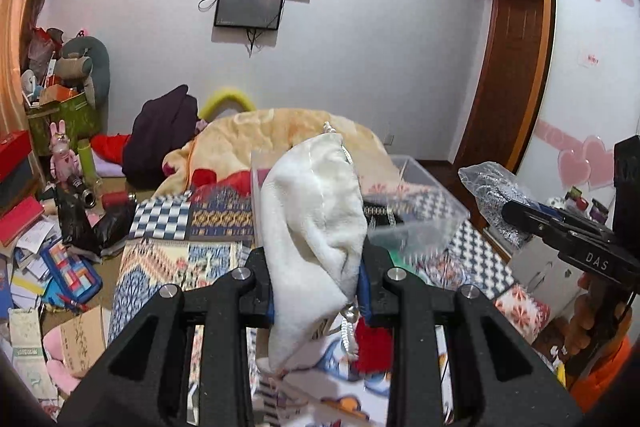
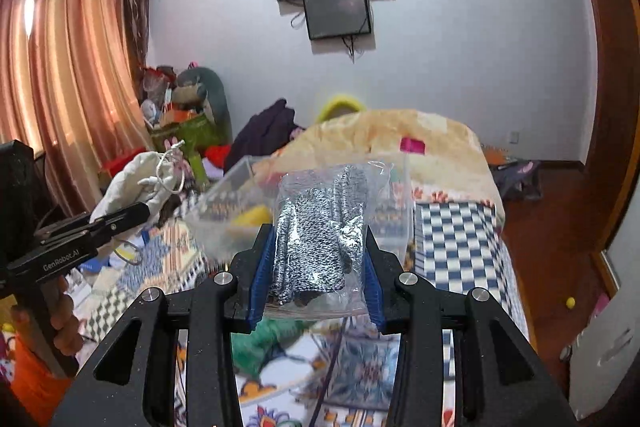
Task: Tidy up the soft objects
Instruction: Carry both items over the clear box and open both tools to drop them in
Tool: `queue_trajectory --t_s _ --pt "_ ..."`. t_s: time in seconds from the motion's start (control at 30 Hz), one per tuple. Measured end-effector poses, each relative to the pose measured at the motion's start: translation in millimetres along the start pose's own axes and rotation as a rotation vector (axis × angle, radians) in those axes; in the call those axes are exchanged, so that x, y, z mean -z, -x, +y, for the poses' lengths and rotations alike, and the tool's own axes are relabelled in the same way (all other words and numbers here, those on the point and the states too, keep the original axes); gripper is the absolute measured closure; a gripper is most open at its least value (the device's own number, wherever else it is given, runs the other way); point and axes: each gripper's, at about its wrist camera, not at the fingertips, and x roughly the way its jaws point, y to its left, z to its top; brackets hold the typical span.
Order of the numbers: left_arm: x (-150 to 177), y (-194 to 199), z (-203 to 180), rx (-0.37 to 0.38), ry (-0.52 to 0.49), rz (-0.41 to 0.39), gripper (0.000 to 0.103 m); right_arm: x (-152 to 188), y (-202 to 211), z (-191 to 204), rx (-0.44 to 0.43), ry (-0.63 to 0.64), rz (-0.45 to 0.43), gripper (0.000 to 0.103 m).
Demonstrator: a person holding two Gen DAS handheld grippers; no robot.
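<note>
My left gripper (image 1: 318, 279) is shut on a white fleece drawstring pouch (image 1: 316, 223) and holds it up over the bed. The pouch also shows in the right wrist view (image 2: 136, 179), at the left. My right gripper (image 2: 316, 287) is shut on a clear plastic bag of black-and-white knit fabric (image 2: 320, 227). That bag shows in the left wrist view (image 1: 492, 195) at the right, held by the right gripper (image 1: 520, 213). A clear plastic storage box (image 1: 416, 195) sits on the bed just beyond both grippers; in the right wrist view (image 2: 240, 199) it holds something yellow.
The bed has a patterned quilt (image 1: 180, 259) and a folded beige blanket (image 1: 256, 135) at its far end. Clutter covers the floor on the left (image 1: 52, 259). A wardrobe (image 1: 580, 67) stands at the right. A green yarn-like bundle (image 2: 264, 343) lies on the quilt below my right gripper.
</note>
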Motion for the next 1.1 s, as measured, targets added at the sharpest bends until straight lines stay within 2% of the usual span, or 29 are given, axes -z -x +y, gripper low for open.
queue_trajectory --t_s 0.2,0.4,0.53,0.8,1.1 --pt "-22 -15 -9 -0.01 -0.026 -0.024 0.074 -16 -10 0 -0.001 0.005 -0.036 0.066" --pt "-33 -43 -17 -0.023 -0.051 -0.001 0.073 -27 -30 0 0.005 0.009 -0.036 0.066" --pt "-33 -69 -21 -0.036 -0.06 0.047 0.073 -28 -46 -3 0.015 0.01 -0.006 0.066" --pt "-33 -115 -23 -0.015 -0.045 0.137 0.073 -24 -83 -10 0.039 0.012 0.081 0.066" --pt "-25 -151 -28 -0.026 -0.069 0.217 0.073 -15 -115 -16 0.042 0.006 0.188 0.066"
